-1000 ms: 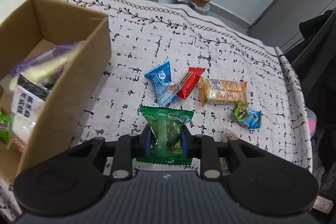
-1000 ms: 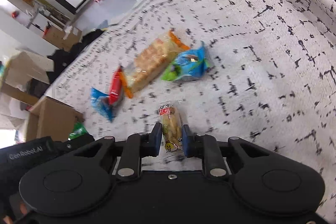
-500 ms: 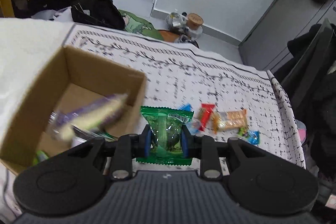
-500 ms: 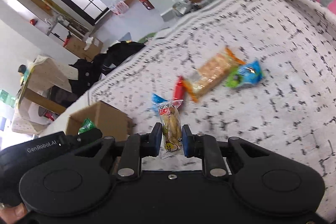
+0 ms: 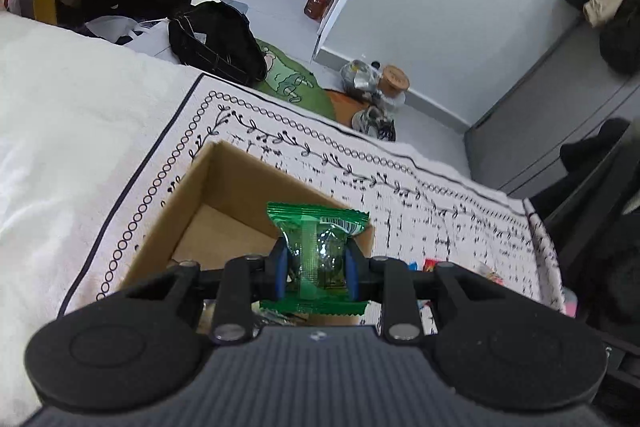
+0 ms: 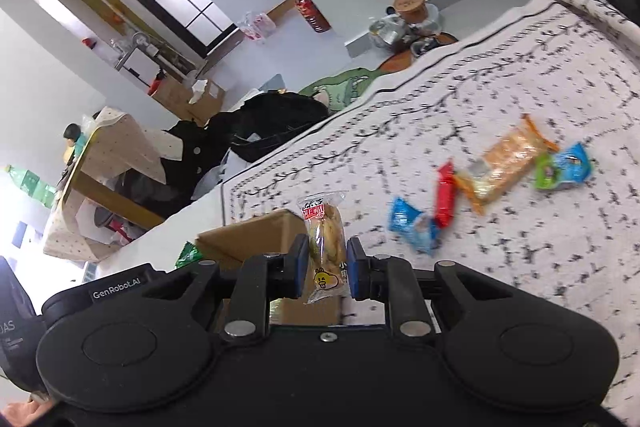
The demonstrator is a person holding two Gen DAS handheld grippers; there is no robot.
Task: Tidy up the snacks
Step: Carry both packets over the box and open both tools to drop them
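left wrist view shows the left claw (image 5: 314, 273) clamped on a green snack packet (image 5: 316, 257), held above the near corner of the cardboard box (image 5: 224, 205), whose open top faces up and whose floor looks bare where it shows. right wrist view shows the right claw (image 6: 327, 271) gripping a clear bread packet (image 6: 325, 247) by its middle, hanging just beside the box (image 6: 256, 235) on its outer side, with the left tool alongside.

the step in hand looks like dropping both packets into the box. to do it well, carry each claw further over the open mouth, clear of the cardboard wall, before letting go; the green packet seems to sit over the rim, though the fisheye makes that hard to judge. release one claw at a time so the two tools do not knock together.

four more snacks wait on the patterned cloth (image 6: 520, 267): a blue packet (image 6: 412, 225), a red bar (image 6: 445, 195), an orange cracker pack (image 6: 506, 163) and a blue-green packet (image 6: 564, 167).
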